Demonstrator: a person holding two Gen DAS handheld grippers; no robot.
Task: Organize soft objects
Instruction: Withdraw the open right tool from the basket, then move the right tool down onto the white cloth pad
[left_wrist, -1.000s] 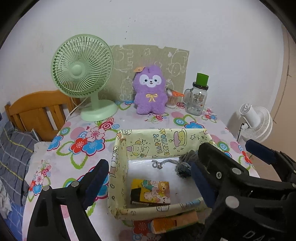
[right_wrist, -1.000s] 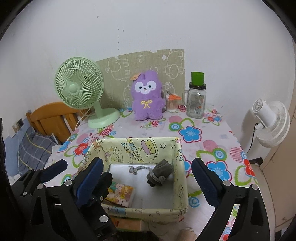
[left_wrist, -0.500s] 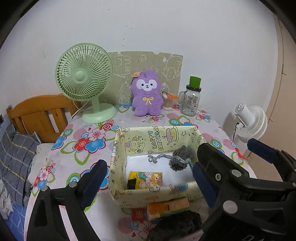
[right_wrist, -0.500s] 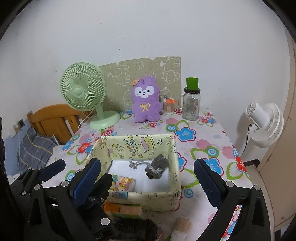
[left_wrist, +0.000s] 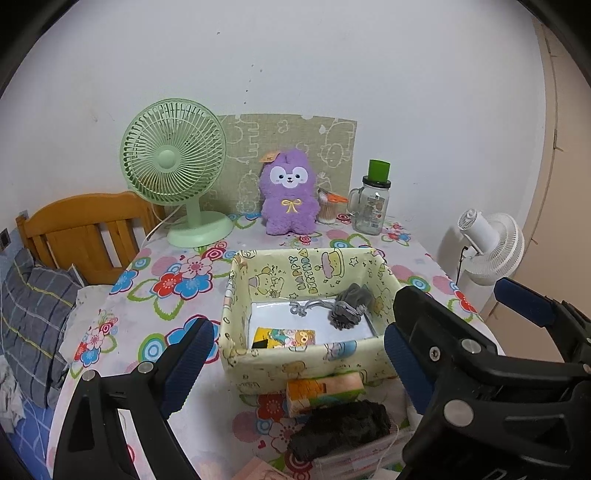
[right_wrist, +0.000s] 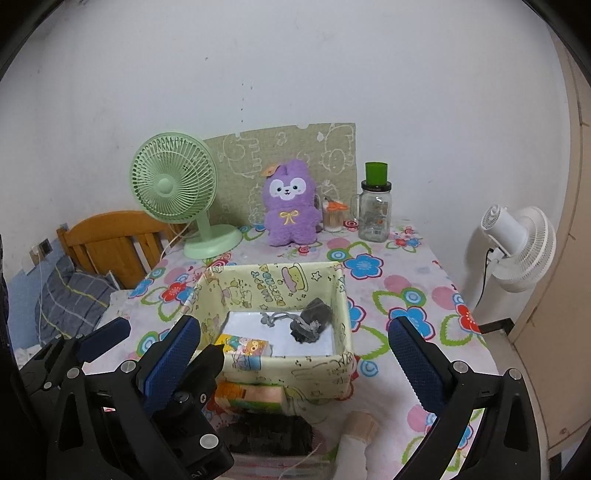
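Observation:
A yellow cartoon-print box (left_wrist: 295, 363) (right_wrist: 295, 373) stands mid-table. Inside lie a grey drawstring pouch (left_wrist: 349, 308) (right_wrist: 310, 321) and a colourful tissue pack (left_wrist: 284, 338) (right_wrist: 245, 345). Another tissue pack (left_wrist: 325, 393) (right_wrist: 251, 397) and a black fuzzy item (left_wrist: 343, 426) (right_wrist: 269, 432) lie in front of the box. A purple plush (left_wrist: 290, 197) (right_wrist: 290, 203) stands at the back. My left gripper (left_wrist: 295, 365) and right gripper (right_wrist: 295, 358) are both open and empty, held above the near table edge.
A green desk fan (left_wrist: 173, 166) stands at the back left, a glass jar with a green lid (left_wrist: 373, 199) and a cotton-swab cup (left_wrist: 328, 208) at the back right. A white fan (left_wrist: 487, 242) stands off the table's right. A wooden headboard (left_wrist: 88, 225) is at left.
Both grippers have pulled back and up from the box; more of the near table, with the tissue pack and the black item, now shows. Jaws stay open.

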